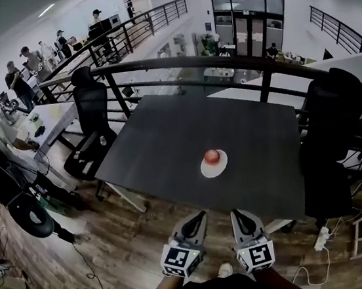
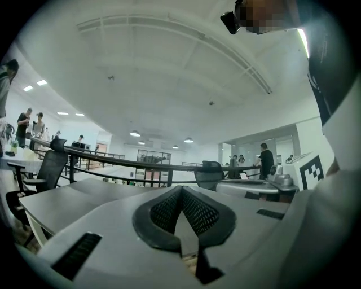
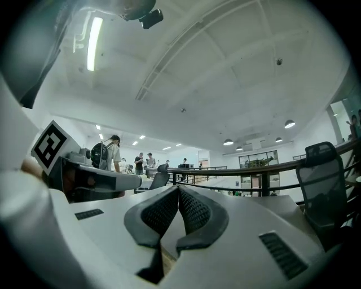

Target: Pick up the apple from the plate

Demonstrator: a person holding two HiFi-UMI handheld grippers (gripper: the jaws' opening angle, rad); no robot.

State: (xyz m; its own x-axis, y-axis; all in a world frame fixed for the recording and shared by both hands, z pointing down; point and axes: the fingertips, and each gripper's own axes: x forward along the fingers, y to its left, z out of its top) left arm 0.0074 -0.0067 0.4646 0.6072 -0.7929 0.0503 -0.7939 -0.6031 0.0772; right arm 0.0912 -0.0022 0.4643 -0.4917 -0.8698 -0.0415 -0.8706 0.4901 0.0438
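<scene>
Presently in hand: the approach; judging by the gap, the pick itself had not begun.
Apple: the apple (image 1: pixel 212 155) sat on the white plate (image 1: pixel 205 169), right of centre on the dark table (image 1: pixel 166 136), untouched.
Left gripper: the left gripper (image 1: pixel 193 225) hung over the wooden floor short of the table's near edge, well apart from the plate; its jaws were pressed together at the tips with nothing between them.
Right gripper: the right gripper (image 1: pixel 244 219) was just beside the left one and equally short of the table, jaws likewise closed and empty.
Next move calls for: bringing one gripper in over the table edge, spreading its jaws wider than the fruit, and dipping its nose — both pointed level, above the apple's height.
Risk: a round apple on a shallow plate could roll if nudged off-centre.
Head view only: it alone showed the apple, the plate and how far off the grippers were.
Gripper views only: they showed the pad tips meeting, and each caught the other gripper's marker cube (image 2: pixel 310 166) at its side; neither showed apple or plate, only railing, chairs and distant people.
</scene>
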